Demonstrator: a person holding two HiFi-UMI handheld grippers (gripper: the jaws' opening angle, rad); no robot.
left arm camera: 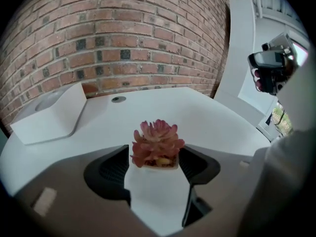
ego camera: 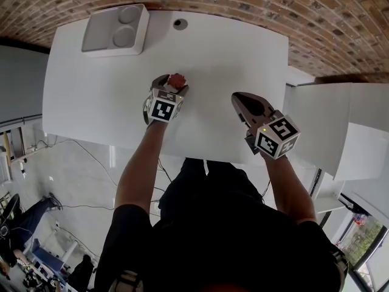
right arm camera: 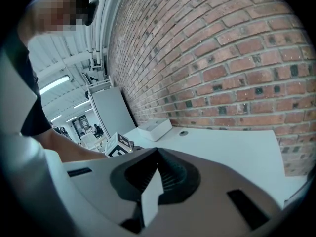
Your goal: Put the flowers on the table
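Note:
A small pink succulent (ego camera: 177, 81) in a white square pot (left arm camera: 157, 161) stands upright on the white table (ego camera: 231, 53), left of its middle. My left gripper (ego camera: 170, 83) reaches over it, and its jaws flank the pot on both sides. In the left gripper view the pads (left arm camera: 114, 168) sit just off the pot's walls, so this gripper (left arm camera: 155, 163) is open around it. My right gripper (ego camera: 238, 96) hovers over the table to the right of the plant. Its jaws meet at the tips with nothing between them (right arm camera: 158, 152).
A white moulded tray (ego camera: 115, 30) with round hollows lies at the table's far left corner. A cable hole (ego camera: 180, 24) sits near the back edge. A brick wall runs behind the table. A white cabinet (ego camera: 340, 126) stands to the right.

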